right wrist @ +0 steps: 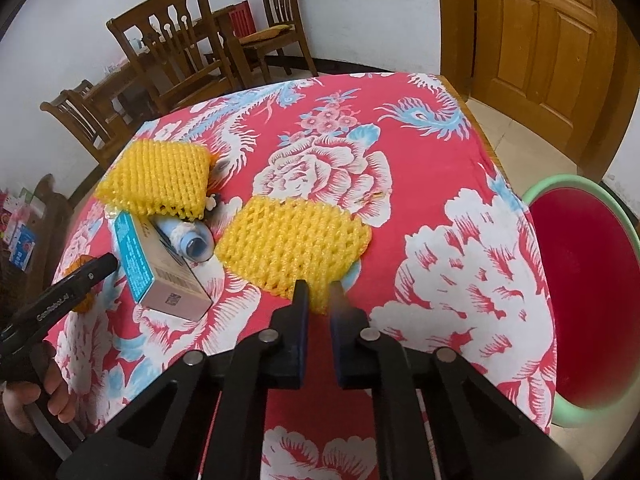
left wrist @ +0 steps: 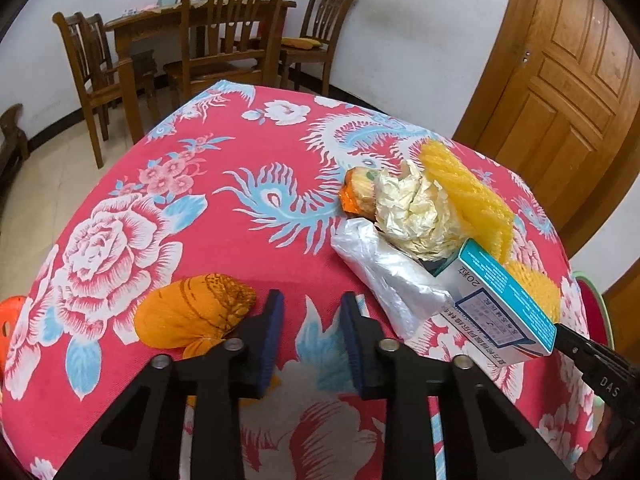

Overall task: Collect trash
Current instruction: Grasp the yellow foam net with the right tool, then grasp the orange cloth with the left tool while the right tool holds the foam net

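Observation:
My left gripper (left wrist: 312, 312) hangs over the flowered red tablecloth (left wrist: 240, 208) with its jaws apart and only cloth between them. A crumpled orange wrapper (left wrist: 196, 316) lies just left of its left finger. My right gripper (right wrist: 318, 296) is closed to a narrow gap on the near edge of a flat yellow foam net (right wrist: 292, 240). A teal-and-white medicine box (right wrist: 160, 268) lies left of that net, with a small blue bottle (right wrist: 196, 240) and a second, thicker foam net (right wrist: 160, 176) behind it. Crumpled paper (left wrist: 412, 216) and a clear plastic bag (left wrist: 384, 276) sit beside the box.
A red basin with a green rim (right wrist: 580, 300) stands below the table's right edge. Wooden chairs (left wrist: 224, 40) and a dining table stand beyond the far edge. A wooden door (right wrist: 532, 48) is at the back right. A hand (right wrist: 40, 400) holds the left gripper.

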### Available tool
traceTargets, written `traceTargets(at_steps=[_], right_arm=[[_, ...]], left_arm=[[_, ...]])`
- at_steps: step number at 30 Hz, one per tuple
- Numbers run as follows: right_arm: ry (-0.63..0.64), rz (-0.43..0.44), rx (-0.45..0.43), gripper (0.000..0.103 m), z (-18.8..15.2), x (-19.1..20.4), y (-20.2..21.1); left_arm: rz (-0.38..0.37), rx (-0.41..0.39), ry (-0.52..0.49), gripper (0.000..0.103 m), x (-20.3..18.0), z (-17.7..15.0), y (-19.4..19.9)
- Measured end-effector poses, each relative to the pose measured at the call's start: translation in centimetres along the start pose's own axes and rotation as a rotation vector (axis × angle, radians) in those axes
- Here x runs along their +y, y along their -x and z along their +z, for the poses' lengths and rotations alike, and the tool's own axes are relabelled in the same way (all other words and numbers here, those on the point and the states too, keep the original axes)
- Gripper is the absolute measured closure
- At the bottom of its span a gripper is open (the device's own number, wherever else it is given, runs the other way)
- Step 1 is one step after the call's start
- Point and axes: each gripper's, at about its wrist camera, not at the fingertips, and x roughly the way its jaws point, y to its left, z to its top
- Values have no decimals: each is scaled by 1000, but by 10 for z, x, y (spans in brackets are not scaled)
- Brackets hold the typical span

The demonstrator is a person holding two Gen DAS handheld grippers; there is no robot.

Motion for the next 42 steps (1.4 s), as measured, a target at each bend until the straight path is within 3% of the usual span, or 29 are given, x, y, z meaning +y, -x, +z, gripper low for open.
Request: traceTargets(at_steps=[4, 20, 28, 30, 32, 34, 42], right_arm=[[-18, 7, -21, 92, -2, -5, 9], [-87, 12, -106, 93, -15, -33, 56], [-113, 22, -152, 93, -17, -43, 78], [-119, 25, -159, 93, -18, -44, 83], [-123, 28, -163, 93, -18, -45, 84], [-126, 31, -167, 93, -19, -45, 86], [-128, 51, -165, 92, -21, -45, 86]], left_arm=[[-47, 18, 15, 94, 4, 0, 0], [-166, -57, -8, 95, -7, -1, 46], [-162, -76, -27, 95, -2, 3, 66], [-149, -67, -28, 91, 4, 5, 66], [-135, -58, -16, 79, 11, 6, 65], [-109, -57, 2, 56, 18, 7, 63], [-24, -14, 9, 54, 32, 0, 49]])
